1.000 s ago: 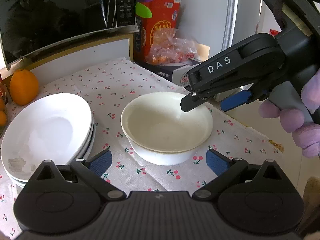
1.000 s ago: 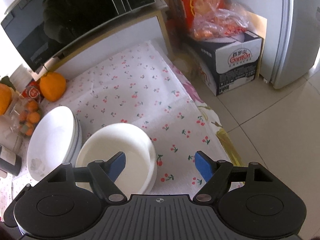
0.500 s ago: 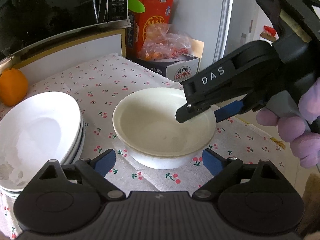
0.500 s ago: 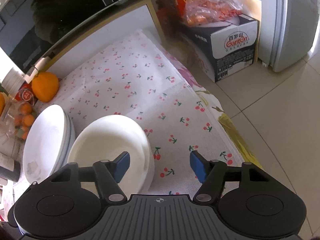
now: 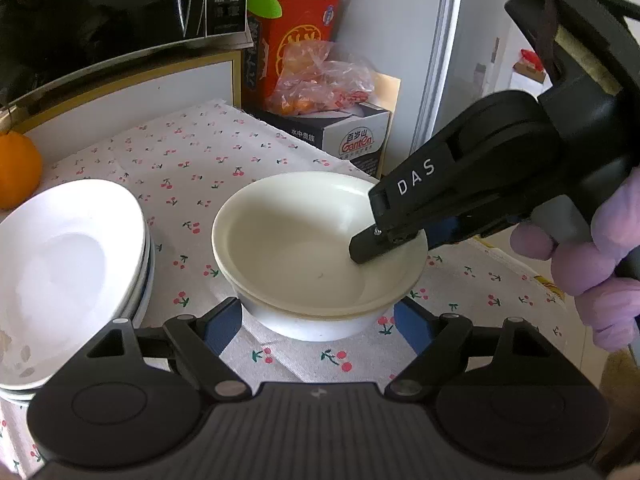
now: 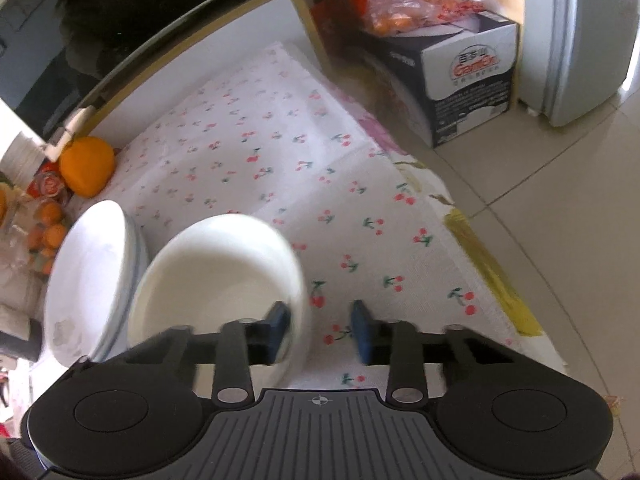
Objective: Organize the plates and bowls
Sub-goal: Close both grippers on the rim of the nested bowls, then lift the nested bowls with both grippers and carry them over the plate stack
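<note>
A cream bowl (image 5: 304, 256) sits nested in a white bowl (image 5: 316, 326) on the cherry-print cloth. A stack of white plates (image 5: 68, 264) lies to its left. My left gripper (image 5: 318, 328) straddles the white bowl's base. Its jaws are closing, with each pad close beside the wall. My right gripper (image 6: 320, 334) reaches in from the right, held by a gloved hand (image 5: 592, 264). It is also closing, one finger inside the nested bowls (image 6: 216, 272) and one outside. The rim is between the pads, and cloth still shows beside the outer pad.
An orange (image 6: 86, 166) and smaller fruit sit behind the plates (image 6: 88, 272). A microwave (image 5: 120, 8) stands at the back. A cardboard box (image 6: 468, 80) with a bag on it stands on the tiled floor (image 6: 560, 240) past the table's right edge.
My right gripper's jaws have narrowed a lot around the bowls' right rim, and its inner finger has sunk into the bowl. My left gripper's pads have drawn in toward the lower bowl.
</note>
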Available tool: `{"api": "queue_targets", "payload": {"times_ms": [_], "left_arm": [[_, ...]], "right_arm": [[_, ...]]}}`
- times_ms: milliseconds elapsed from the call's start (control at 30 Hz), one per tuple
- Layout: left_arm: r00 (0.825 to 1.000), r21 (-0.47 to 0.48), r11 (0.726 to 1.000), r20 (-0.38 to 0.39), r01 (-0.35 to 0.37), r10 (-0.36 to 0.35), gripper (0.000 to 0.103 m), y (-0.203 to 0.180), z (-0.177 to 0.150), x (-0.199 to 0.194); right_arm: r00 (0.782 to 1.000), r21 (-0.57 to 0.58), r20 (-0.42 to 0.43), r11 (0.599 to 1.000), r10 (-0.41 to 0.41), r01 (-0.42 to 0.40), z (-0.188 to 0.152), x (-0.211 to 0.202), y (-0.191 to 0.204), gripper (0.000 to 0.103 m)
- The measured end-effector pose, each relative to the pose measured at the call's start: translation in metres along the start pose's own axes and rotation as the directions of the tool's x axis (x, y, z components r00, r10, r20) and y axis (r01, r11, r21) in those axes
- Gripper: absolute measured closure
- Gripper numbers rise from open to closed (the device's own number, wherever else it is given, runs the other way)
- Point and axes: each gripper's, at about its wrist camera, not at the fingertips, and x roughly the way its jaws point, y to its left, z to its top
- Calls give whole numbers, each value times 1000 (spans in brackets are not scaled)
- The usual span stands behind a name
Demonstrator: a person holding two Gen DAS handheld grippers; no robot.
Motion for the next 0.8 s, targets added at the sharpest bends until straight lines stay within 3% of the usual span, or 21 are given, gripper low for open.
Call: {"api": "queue_targets", "payload": {"times_ms": [67, 200, 800], "left_arm": [[1000, 5, 1000, 4, 1, -1, 23, 0, 0, 0], [1000, 3, 1000, 3, -1, 1, 23, 0, 0, -2], [999, 5, 1000, 38, -5, 5, 23, 1, 11, -15]], "right_arm": [[1000, -21, 2, 1000, 13, -13, -1, -2, 5, 89], [1000, -76, 21, 997, -14, 16, -4, -3, 15, 89], [998, -59, 67, 998, 21, -17, 3, -22, 20, 88]]}}
